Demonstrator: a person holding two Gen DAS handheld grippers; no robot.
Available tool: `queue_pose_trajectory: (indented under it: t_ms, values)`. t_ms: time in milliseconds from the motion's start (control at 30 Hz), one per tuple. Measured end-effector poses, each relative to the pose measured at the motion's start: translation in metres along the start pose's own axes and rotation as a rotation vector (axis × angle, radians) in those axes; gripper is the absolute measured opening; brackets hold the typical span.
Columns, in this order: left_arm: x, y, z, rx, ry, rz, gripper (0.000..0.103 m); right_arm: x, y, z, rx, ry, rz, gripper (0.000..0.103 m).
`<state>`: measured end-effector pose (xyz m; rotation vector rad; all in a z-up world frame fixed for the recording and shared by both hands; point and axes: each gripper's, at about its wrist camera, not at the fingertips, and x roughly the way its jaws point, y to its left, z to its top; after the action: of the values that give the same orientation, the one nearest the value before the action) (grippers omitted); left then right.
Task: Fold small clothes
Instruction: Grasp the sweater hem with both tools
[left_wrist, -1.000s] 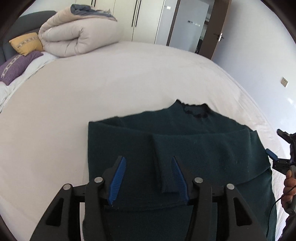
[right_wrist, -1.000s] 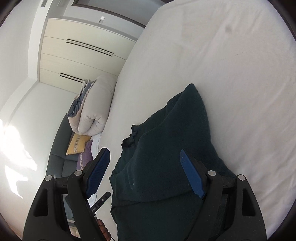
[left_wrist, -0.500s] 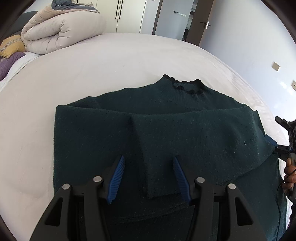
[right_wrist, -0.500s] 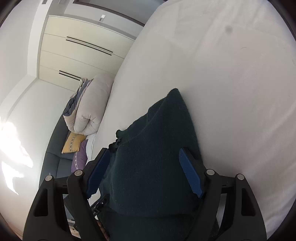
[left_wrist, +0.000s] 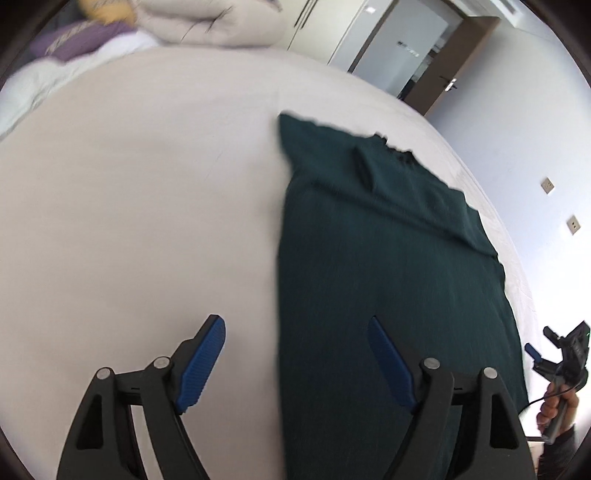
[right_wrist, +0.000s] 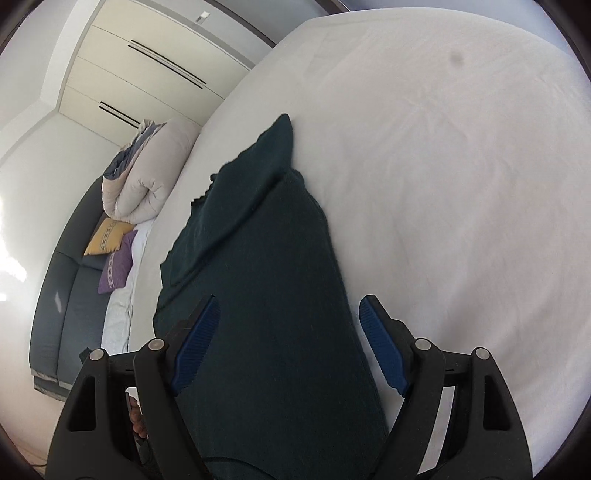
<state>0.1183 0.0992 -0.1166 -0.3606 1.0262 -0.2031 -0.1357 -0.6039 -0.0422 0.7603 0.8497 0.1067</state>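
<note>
On the bed (left_wrist: 129, 206), which takes up most of both views with its plain white sheet, a dark green sweater (left_wrist: 388, 266) lies spread flat, folded into a long strip with the frilly collar at the far end and a sleeve fold running across below it. From the right wrist the sweater (right_wrist: 266, 295) runs straight away from the camera toward the headboard end. Up at the far side there's a rolled beige duvet (right_wrist: 147, 173) next to a yellow pillow (right_wrist: 109, 236) and a purple pillow (right_wrist: 118, 266), all against a dark sofa-like headboard (right_wrist: 62, 295), with wardrobe doors (right_wrist: 147, 62) behind. The left view also catches a brown door (left_wrist: 461, 62). The left gripper (left_wrist: 295, 354) is spread wide and holding nothing, one blue pad over bare sheet and the other over the sweater's left edge. The right gripper (right_wrist: 288, 347) is also spread wide, its pads straddling the near end of the sweater without pinching it. The left view is a bit motion-blurred, so the collar details are fuzzy there.
</note>
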Motion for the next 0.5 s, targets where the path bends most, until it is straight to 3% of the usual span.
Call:
queue_pose_trajectory:
  t_ms: [100, 200, 367, 500]
  values:
    - [-0.014, 0.016, -0.035, -0.047, 0.044, -0.043, 0.081, -0.025, -0.017, -0.034, -0.003, 0.024, -0.022, 0.078]
    - [-0.026, 0.013, -0.058, -0.024, 0.061, -0.065, 0.081, -0.037, -0.034, -0.060, 0.006, 0.056, -0.035, 0.078]
    - [-0.027, 0.010, -0.077, -0.051, 0.147, -0.208, 0.081, -0.055, -0.042, -0.081, 0.011, 0.064, -0.015, 0.078]
    - [-0.026, 0.009, -0.084, -0.066, 0.195, -0.263, 0.081, -0.063, -0.041, -0.090, 0.008, 0.084, -0.005, 0.078]
